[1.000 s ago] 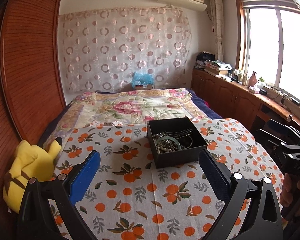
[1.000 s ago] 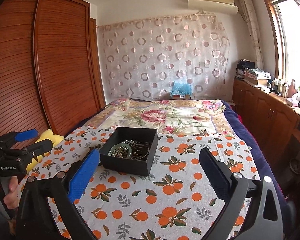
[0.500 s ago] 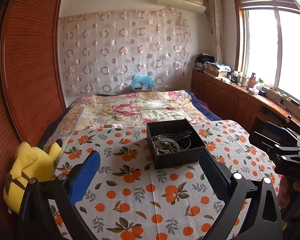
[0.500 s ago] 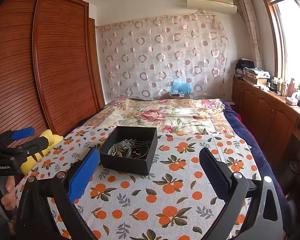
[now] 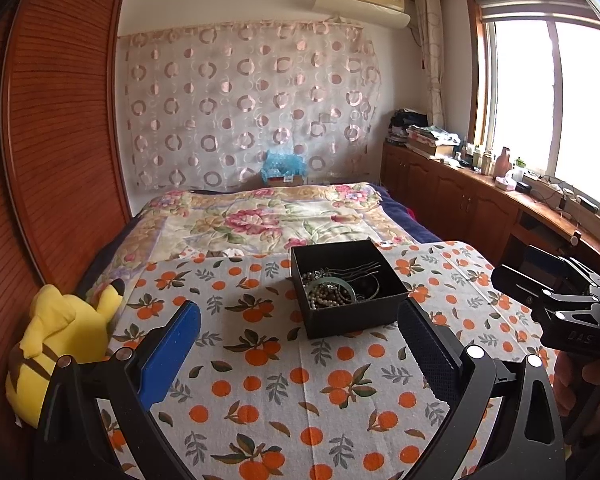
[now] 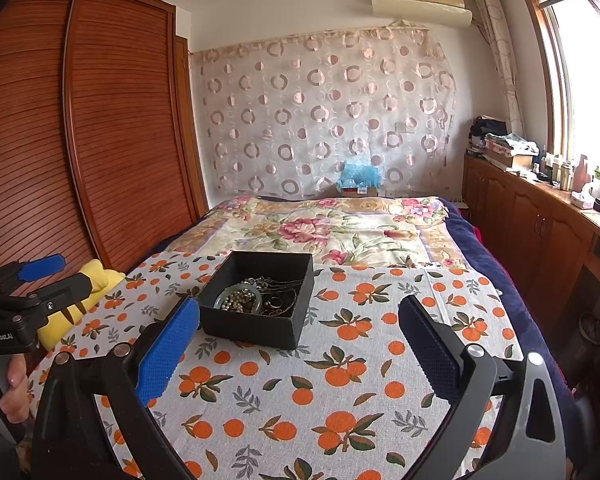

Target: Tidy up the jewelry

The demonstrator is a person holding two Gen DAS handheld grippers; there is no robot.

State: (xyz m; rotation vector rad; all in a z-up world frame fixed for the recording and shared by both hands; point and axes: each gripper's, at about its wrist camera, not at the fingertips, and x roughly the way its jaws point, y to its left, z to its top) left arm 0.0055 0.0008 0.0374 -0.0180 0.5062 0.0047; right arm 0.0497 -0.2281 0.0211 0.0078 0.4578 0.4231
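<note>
Orange-print cloth [image 5: 284,384] | black box [image 5: 352,316] mid-cloth, jewelry [image 5: 332,292] inside | both grippers' fingers spread wide, holding nothing

"GenRobot.AI" was printed in white on the black body of the left gripper [image 6: 40,280] (seen from the right wrist view). Only the letters "DAS" could be read on the right gripper [image 5: 540,276].
</note>
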